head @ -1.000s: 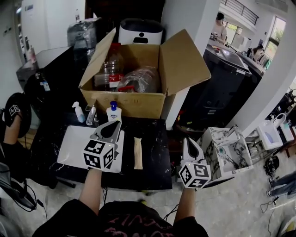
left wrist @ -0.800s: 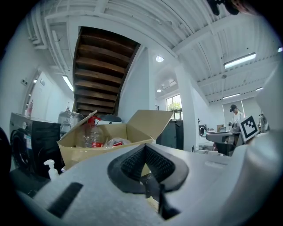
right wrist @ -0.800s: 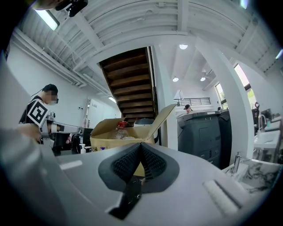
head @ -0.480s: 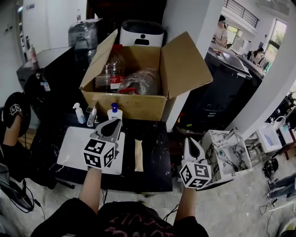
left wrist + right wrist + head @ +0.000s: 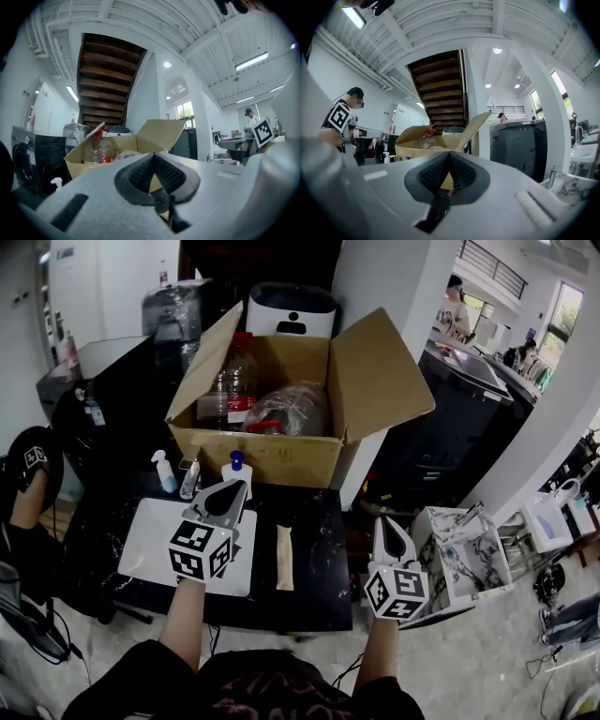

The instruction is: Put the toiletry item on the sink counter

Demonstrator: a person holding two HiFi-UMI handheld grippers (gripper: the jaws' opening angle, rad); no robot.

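Grey left hand-held gripper (image 5: pixel 231 489), clenched empty, right hand-held gripper (image 5: pixel 383 524) likewise, both pointing level

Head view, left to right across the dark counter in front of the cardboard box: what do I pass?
spray bottle → slim bottle → blue-capped bottle → tan tube → right gripper, past the counter's right edge

cardboard box (image 5: pixel 272 457): open | plastic bottle (image 5: pixel 236 381): inside box | white appliance (image 5: pixel 286 313): behind box
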